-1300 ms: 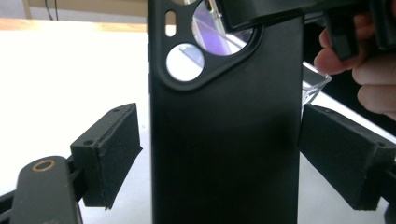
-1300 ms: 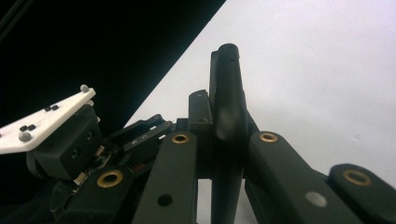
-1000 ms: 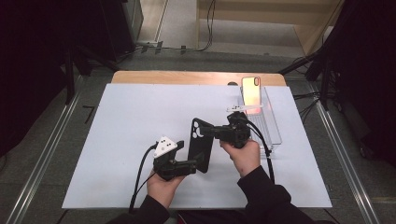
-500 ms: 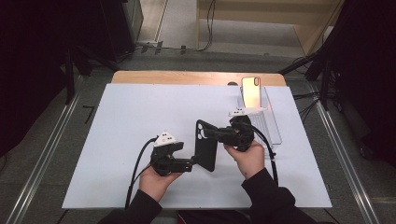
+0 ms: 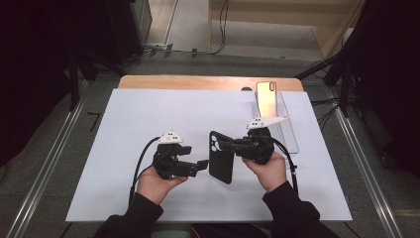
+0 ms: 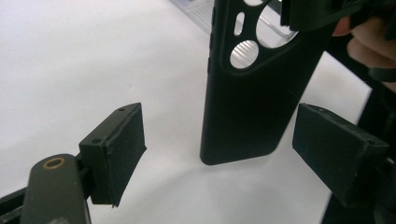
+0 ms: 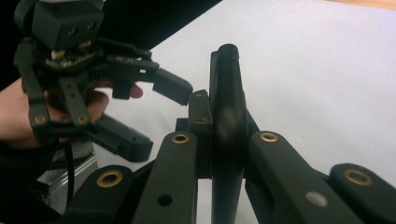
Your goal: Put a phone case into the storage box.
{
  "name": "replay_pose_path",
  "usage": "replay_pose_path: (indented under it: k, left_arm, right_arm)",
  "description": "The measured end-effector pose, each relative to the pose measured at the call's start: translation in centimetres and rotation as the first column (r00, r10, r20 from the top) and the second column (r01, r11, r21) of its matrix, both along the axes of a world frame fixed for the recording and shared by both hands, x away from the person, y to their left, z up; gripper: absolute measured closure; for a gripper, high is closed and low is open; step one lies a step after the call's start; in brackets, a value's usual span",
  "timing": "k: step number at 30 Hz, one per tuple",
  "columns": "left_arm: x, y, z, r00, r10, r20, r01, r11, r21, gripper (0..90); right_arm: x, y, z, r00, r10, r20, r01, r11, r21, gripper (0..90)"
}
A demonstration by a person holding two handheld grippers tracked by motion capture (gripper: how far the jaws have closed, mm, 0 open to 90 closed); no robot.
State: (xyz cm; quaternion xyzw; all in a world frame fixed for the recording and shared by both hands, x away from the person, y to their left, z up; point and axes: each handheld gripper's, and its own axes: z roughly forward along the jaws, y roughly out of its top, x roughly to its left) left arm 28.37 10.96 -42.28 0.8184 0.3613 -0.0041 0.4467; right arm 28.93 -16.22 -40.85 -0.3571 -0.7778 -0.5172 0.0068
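1. Left gripper point(image 5: 204, 164): fingers point(image 6: 114, 151) spread wide, nothing between the pads pressed; case's lower end hanging in the gap, clear of both pads.
2. Just right of it: black phone case point(image 5: 221, 157), upright above the white mat point(image 5: 124, 129), camera cut-outs at the top, bottom edge toward the near side.
3. Right gripper point(image 5: 229, 145): fingers point(image 7: 198, 121) clamped tight on the case's edge near its upper part, carrying its whole weight; seen edge-on in the right gripper view, case point(image 7: 227, 107) squeezed between both pads.
4. Far right: clear stand point(image 5: 287, 124) with a phone point(image 5: 266, 97) leaning in it, well apart from the case, near the mat's far edge.
5. Step in hand, judged: passing or bracing the case between two grippers, likely ahead of fitting it onto the phone.
6. To do it well: keep the right grip steady and the case upright; bring the left pads level with the case's lower half, square to its flat faces rather than its corners.
7. Close gently, only until both pads sit flush; soft case apt to flex or twist under a hard squeeze.
8. Avoid the camera cut-outs point(image 6: 252, 42), thin there and prone to buckle.
9. Release the right side only after the left holds firm, otherwise risk of a drop onto the mat.
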Motion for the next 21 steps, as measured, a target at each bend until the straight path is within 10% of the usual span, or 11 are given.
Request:
replay_pose_path:
  k: [9, 21]
  left_arm:
    - [0.7, 0.1, 0.6, 0.993, -0.113, -0.033, 0.111, 0.9919, -0.061, 28.0]
    - [1.3, 0.2, 1.1, 0.9748, -0.22, 0.036, 0.222, 0.9729, -0.063, 28.7]
  right_arm:
    - [-0.5, -0.4, 0.0, 0.998, 0.062, 0.007, -0.062, 0.998, -0.007, 82.2]
    - [-1.0, -0.3, -0.2, 0.9839, 0.176, 0.029, -0.177, 0.984, 0.015, 82.2]
